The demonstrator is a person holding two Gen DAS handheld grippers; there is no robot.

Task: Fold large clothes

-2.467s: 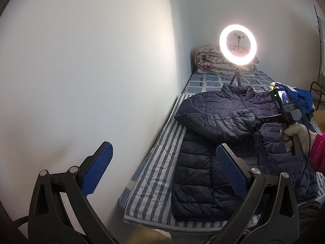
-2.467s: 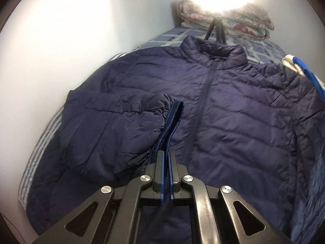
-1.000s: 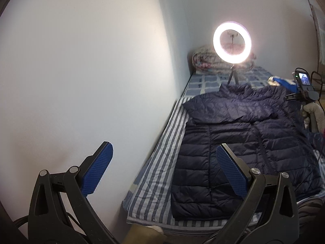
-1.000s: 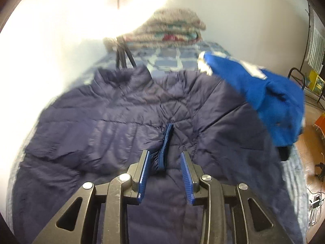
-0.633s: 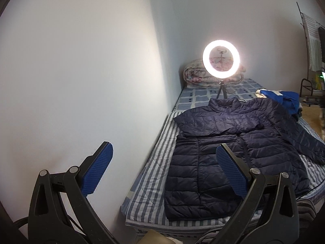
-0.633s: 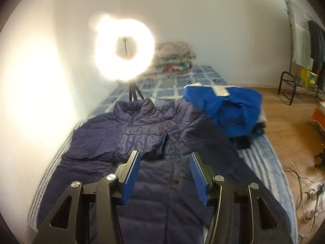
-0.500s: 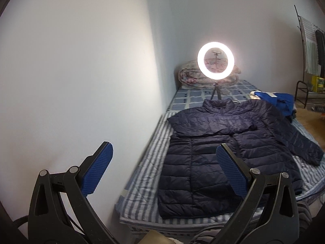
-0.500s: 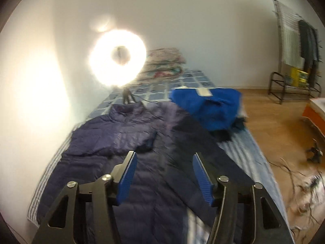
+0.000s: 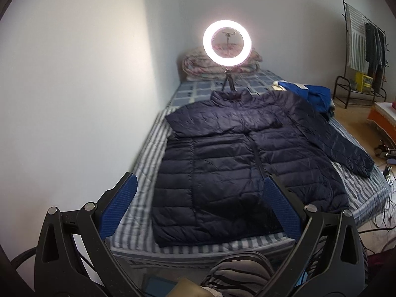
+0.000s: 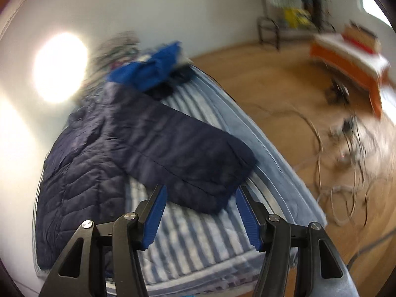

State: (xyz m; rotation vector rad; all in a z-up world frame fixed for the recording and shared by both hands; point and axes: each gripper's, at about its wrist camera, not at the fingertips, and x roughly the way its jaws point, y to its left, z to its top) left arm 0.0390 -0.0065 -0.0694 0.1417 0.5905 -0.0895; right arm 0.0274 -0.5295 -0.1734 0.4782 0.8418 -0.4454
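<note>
A dark navy puffer jacket (image 9: 237, 153) lies flat, front up, on the striped bed (image 9: 148, 153). Its left sleeve is folded across the chest. Its right sleeve (image 9: 346, 146) stretches out toward the bed's right edge. My left gripper (image 9: 198, 205) is open and empty, held back above the foot of the bed. My right gripper (image 10: 200, 212) is open and empty, just above the bed and close to the cuff of the outstretched sleeve (image 10: 198, 158). The right wrist view is blurred.
A lit ring light on a tripod (image 9: 227, 42) stands at the head of the bed before folded quilts (image 9: 195, 64). A blue garment (image 9: 314, 95) lies at the far right of the bed. Cables (image 10: 346, 138) lie on the wooden floor; an orange bench (image 10: 346, 59) and a clothes rack (image 9: 358, 49) stand beyond.
My right gripper let go of the left sleeve's cuff after laying it across the chest, opened, and swung right to the outstretched sleeve. My left gripper drew back, still open.
</note>
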